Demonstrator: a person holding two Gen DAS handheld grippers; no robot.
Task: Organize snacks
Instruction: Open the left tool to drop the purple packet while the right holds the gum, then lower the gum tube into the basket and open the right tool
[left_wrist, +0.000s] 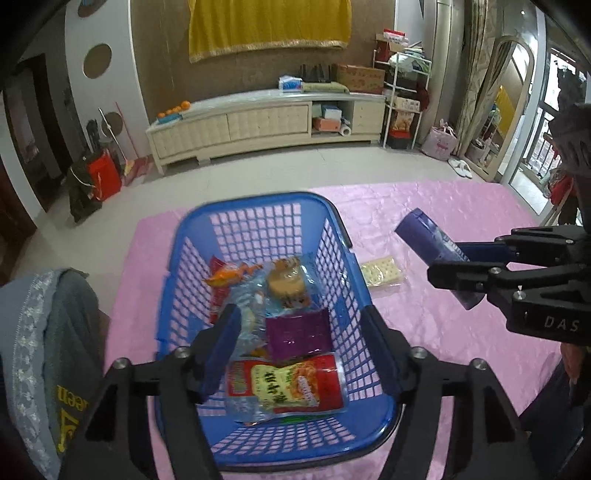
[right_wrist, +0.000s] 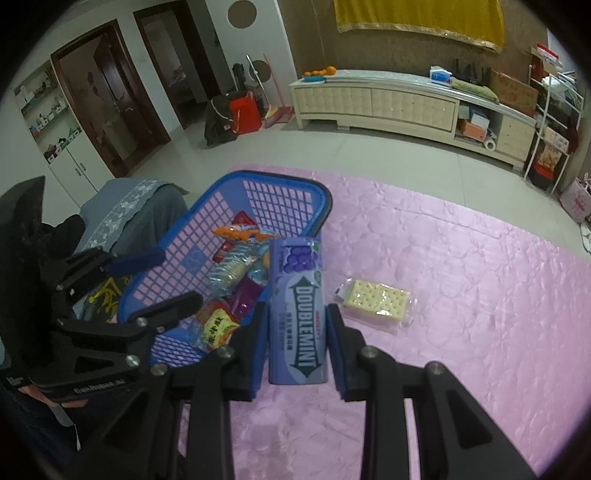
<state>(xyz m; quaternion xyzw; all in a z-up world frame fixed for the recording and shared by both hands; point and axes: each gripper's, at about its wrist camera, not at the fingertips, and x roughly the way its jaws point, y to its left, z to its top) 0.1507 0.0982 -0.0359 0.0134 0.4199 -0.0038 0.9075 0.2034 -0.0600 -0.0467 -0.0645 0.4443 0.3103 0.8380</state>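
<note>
Between your right gripper (right_wrist: 297, 332) pads sits the purple gum bottle (right_wrist: 297, 306), clamped, long axis pointing ahead; the blue basket (right_wrist: 258, 177) lies to its left. Your left gripper (left_wrist: 301, 347) hangs open and empty above that basket.

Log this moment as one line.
left tool: open over blue basket | right tool: shut on purple Doublemint box | cracker pack: on pink cloth

One basket (left_wrist: 354, 258), one gum bottle (right_wrist: 298, 314), one cracker pack (right_wrist: 376, 301).
</note>
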